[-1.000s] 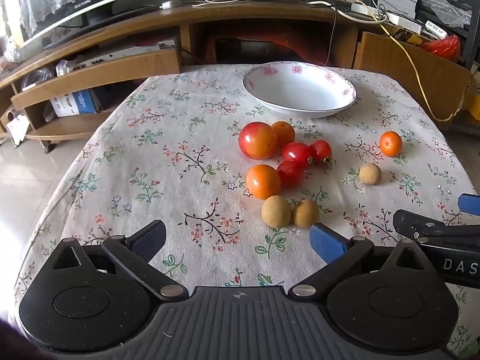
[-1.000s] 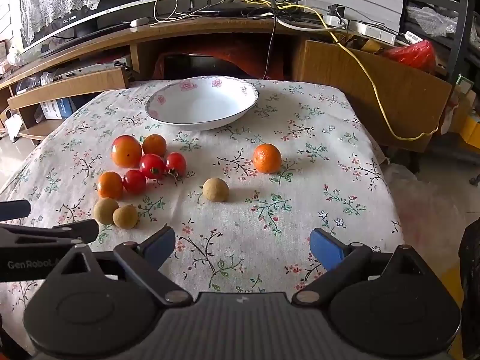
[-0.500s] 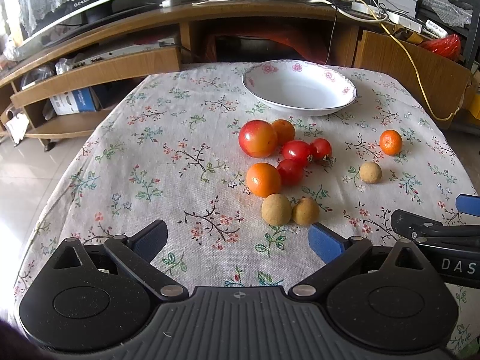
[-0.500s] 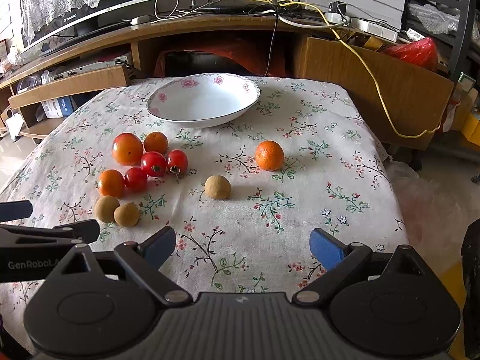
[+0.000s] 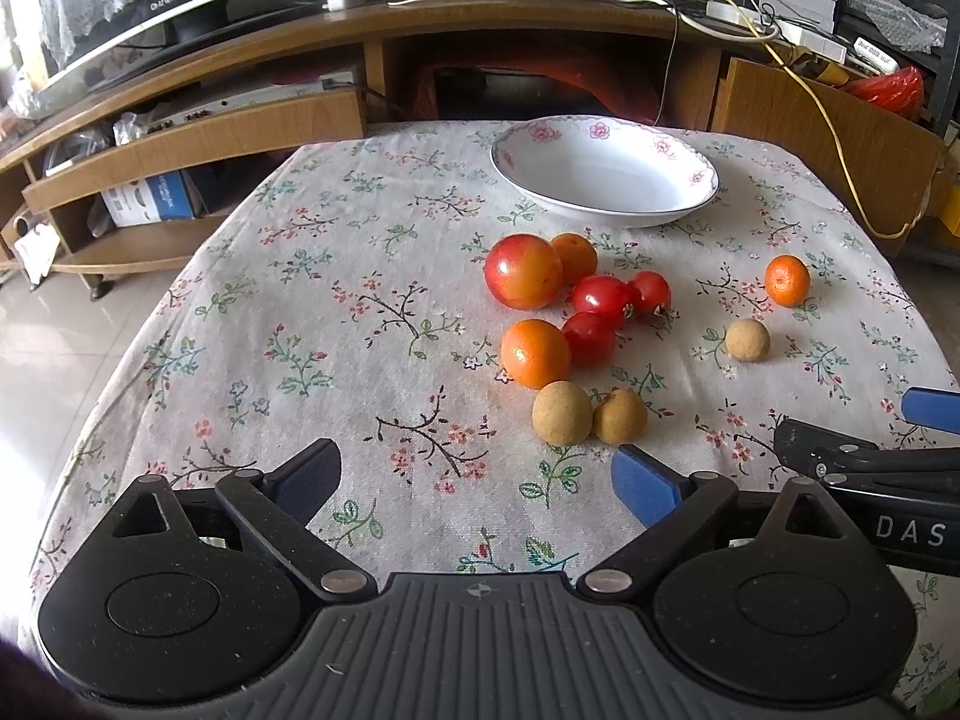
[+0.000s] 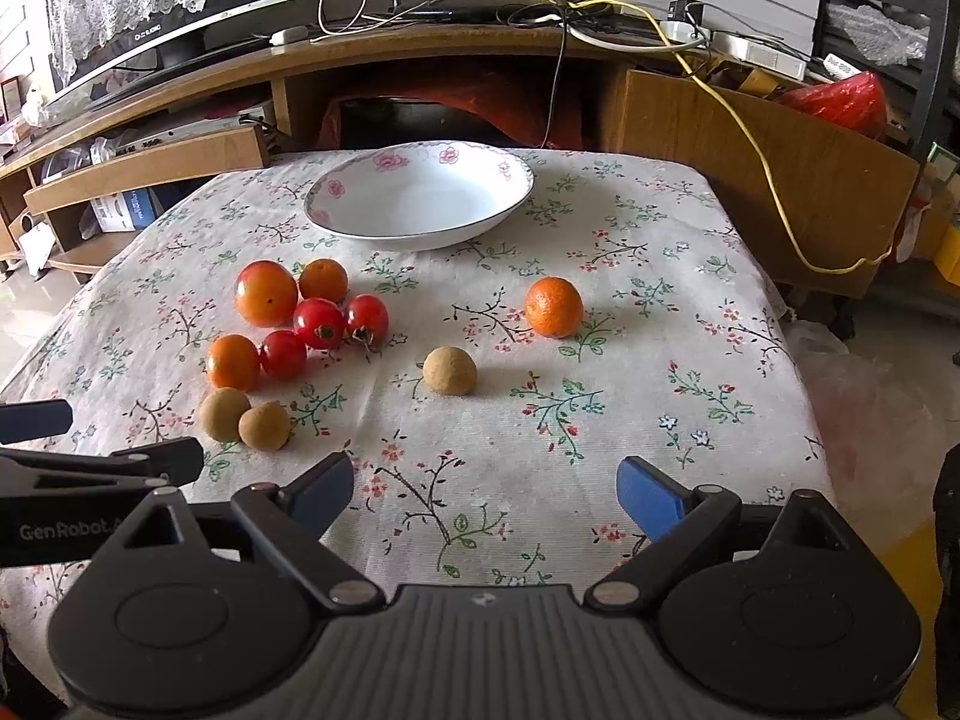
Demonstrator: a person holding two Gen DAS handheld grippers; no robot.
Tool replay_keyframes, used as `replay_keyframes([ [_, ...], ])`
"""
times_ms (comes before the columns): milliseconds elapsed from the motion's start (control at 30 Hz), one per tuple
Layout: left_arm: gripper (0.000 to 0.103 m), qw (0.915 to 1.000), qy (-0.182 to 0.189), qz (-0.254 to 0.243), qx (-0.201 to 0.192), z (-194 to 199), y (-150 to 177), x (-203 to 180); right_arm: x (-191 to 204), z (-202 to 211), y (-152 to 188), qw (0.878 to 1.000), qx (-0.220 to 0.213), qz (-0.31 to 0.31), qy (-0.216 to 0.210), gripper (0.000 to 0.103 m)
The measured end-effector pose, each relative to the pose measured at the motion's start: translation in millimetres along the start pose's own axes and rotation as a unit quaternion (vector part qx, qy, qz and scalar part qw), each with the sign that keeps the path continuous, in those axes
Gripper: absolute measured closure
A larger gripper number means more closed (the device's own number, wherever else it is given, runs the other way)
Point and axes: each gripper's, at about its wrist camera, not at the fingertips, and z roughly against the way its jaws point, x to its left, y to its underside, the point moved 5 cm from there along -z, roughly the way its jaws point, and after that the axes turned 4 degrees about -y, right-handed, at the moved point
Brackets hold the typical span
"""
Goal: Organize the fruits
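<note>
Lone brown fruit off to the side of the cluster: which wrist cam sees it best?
Right wrist: the lone brown fruit sits near frame centre, large and unobstructed. Left wrist shows it smaller, toward the right edge, still unobstructed.

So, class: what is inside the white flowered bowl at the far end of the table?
Nothing: the bowl shows only its bare white inside in both views. All the fruit lies on the tablecloth in front of it. What is under the bowl is covered.
</note>
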Motion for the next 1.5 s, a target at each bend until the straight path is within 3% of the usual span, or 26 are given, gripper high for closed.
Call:
replay_keyframes([
  [300,0.006,0.9999,-0.009,0.013,0.006,-3,-4,12,12,-8,-8,1.000,0.001,0.023,-0.021,0.015],
  [500,0.007,0.9998,-0.011,0.013,0.012,-5,-3,22,26,-16,-12,0.997,0.009,0.044,-0.063,0.026],
  [567,0.007,0.9998,-0.004,0.014,0.015,-5,-3,24,30,-22,-13,0.996,0.016,0.052,-0.075,0.035],
  [767,0.007,0.9998,-0.015,0.009,0.003,-3,-6,30,48,-37,-15,0.989,0.030,0.093,-0.109,0.049],
  [1167,0.006,0.9998,-0.010,0.017,-0.003,0,-11,42,71,-50,-21,0.969,0.048,0.155,-0.188,0.064],
  [1333,0.006,0.9998,-0.013,0.013,-0.003,-2,-11,42,81,-59,-21,0.961,0.051,0.190,-0.192,0.076],
  [1500,0.008,1.0000,0.001,0.007,-0.002,-5,-10,38,74,-60,-25,0.964,0.063,0.166,-0.196,0.076],
])
